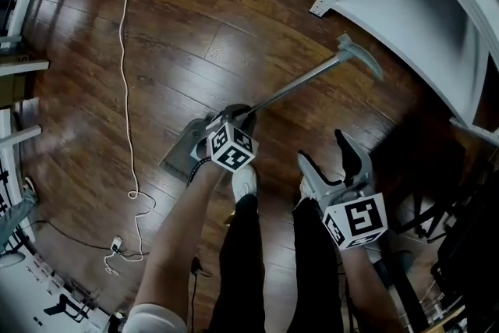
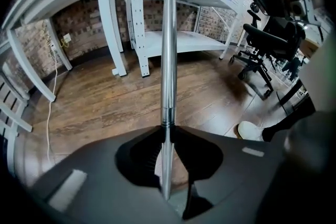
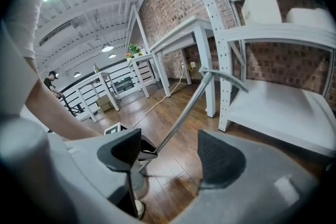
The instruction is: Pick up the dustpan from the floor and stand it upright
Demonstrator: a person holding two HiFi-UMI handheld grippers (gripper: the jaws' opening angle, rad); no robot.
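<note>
The dustpan's grey pan (image 1: pixel 181 154) hangs low over the wooden floor, just left of my left gripper (image 1: pixel 235 118). Its long metal pole (image 1: pixel 296 86) slants up to the right and ends in a grey curved grip (image 1: pixel 360 54). In the left gripper view the pole (image 2: pixel 168 50) runs straight out between the jaws, and the left gripper (image 2: pixel 167 131) is shut on it near the pan end. My right gripper (image 1: pixel 321 147) stands open to the right of the pole with nothing in it. In the right gripper view the pole (image 3: pixel 181 115) crosses ahead of the open right gripper (image 3: pixel 170 152).
A white cable (image 1: pixel 125 51) snakes across the floor at the left to a plug (image 1: pixel 115 246). A white shelving unit (image 1: pixel 421 4) stands at the upper right, close to the pole's grip. A black office chair (image 2: pixel 268 34) is to the right. The person's shoe (image 1: pixel 245 182) is below the left gripper.
</note>
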